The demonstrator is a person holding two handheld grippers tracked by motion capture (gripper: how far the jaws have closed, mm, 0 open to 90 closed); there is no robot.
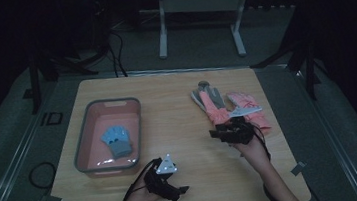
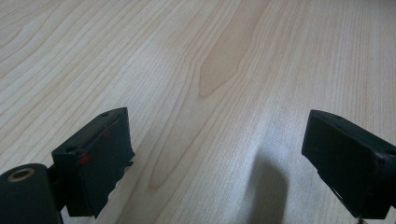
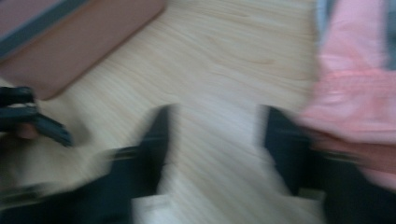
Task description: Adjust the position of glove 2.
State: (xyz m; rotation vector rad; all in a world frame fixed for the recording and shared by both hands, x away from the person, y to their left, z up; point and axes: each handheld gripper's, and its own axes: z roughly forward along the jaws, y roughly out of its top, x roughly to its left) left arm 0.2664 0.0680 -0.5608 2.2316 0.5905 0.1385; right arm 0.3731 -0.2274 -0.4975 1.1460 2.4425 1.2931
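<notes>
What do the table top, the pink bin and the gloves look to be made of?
Table top: pale wood or wood-look laminate, matte, with clear grain lines. Pink bin: likely moulded plastic, smooth, with rounded corners and a grey rim. Pink gloves: soft fabric with grey panels, lying limp and creased. Blue glove in the bin: also looks like fabric, too small to say more.

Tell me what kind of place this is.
Probably a dim lab or recording room: a wooden table with a pink bin and pink gloves laid out, and a bare metal frame on grey floor behind.
</notes>
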